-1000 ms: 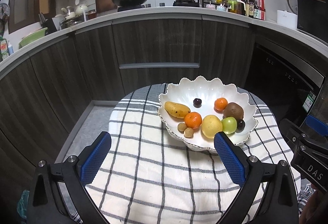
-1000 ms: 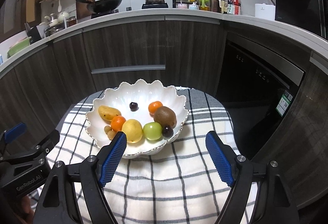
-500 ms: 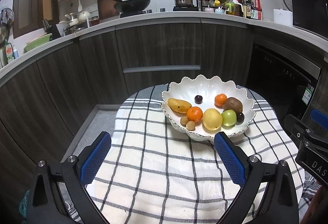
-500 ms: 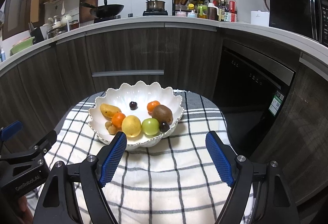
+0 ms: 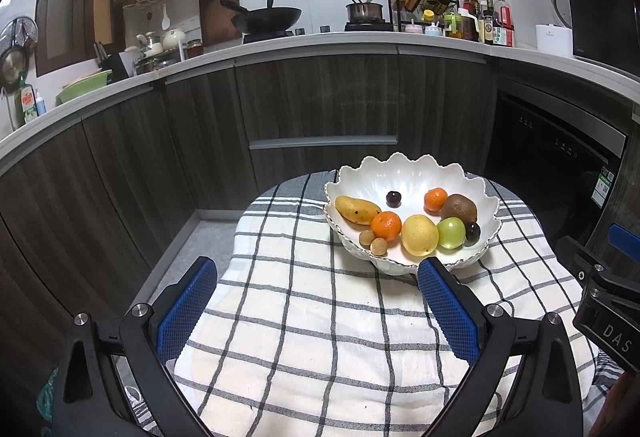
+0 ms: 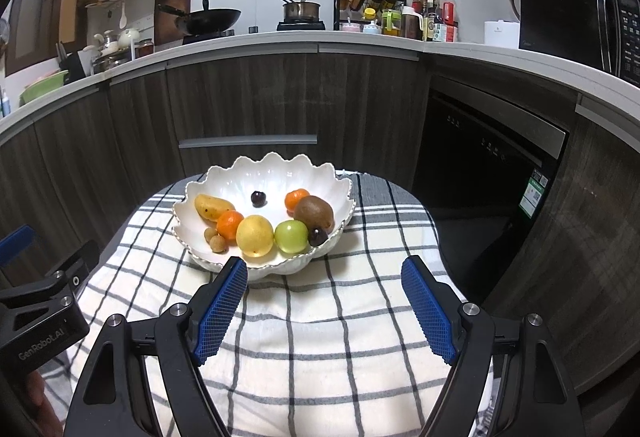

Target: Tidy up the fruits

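A white scalloped bowl sits on a small round table under a checked cloth. In it lie a small mango, two tangerines, a yellow fruit, a green fruit, a kiwi, dark cherries and small brown longans. My left gripper hangs open over the cloth, nearer than the bowl. My right gripper is open too, just short of the bowl's near rim. Neither holds anything.
Dark wood cabinets with a drawer handle curve behind the table. A dishwasher front stands to the right. The counter carries a wok, a pot and a spice rack. Grey floor shows left of the table.
Both grippers drew back from the bowl, so it looks smaller and farther off. More cloth shows in front of the fingers. Both stay open.
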`<state>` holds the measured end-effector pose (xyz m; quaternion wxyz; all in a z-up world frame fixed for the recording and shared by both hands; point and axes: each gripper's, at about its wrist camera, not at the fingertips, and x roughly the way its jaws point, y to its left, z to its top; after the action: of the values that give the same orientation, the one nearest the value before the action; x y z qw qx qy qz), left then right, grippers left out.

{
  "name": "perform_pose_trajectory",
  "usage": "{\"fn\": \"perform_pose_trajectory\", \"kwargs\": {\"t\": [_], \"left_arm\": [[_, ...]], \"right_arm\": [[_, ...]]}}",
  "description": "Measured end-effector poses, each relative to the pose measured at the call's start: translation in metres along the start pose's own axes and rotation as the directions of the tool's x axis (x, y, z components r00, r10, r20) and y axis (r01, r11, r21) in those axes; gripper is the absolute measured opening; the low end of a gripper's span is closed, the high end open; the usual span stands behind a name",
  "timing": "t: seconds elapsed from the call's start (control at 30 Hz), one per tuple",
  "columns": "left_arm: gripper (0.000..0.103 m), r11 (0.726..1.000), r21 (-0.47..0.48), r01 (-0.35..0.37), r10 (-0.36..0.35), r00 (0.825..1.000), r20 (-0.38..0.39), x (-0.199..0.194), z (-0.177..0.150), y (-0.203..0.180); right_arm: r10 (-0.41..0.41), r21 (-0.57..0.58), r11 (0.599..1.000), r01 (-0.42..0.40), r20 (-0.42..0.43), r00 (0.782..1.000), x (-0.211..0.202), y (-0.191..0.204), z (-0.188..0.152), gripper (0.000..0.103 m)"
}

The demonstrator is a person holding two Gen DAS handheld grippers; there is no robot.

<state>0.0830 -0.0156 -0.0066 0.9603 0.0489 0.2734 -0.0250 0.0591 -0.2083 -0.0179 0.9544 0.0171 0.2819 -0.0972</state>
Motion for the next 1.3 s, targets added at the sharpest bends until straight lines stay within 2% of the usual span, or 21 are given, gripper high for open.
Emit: {"fn": "perform_pose_trajectory", "kwargs": {"t": [1.3], "left_arm": [[0.102, 1.0, 0.007, 0.005, -0.005, 1.0, -0.009, -0.001, -0.002, -0.0012]], "right_arm": [[0.001, 0.0, 1.0, -0.001, 0.002, 1.0, -0.0025, 0.0002, -0.0016, 0.08]]}}
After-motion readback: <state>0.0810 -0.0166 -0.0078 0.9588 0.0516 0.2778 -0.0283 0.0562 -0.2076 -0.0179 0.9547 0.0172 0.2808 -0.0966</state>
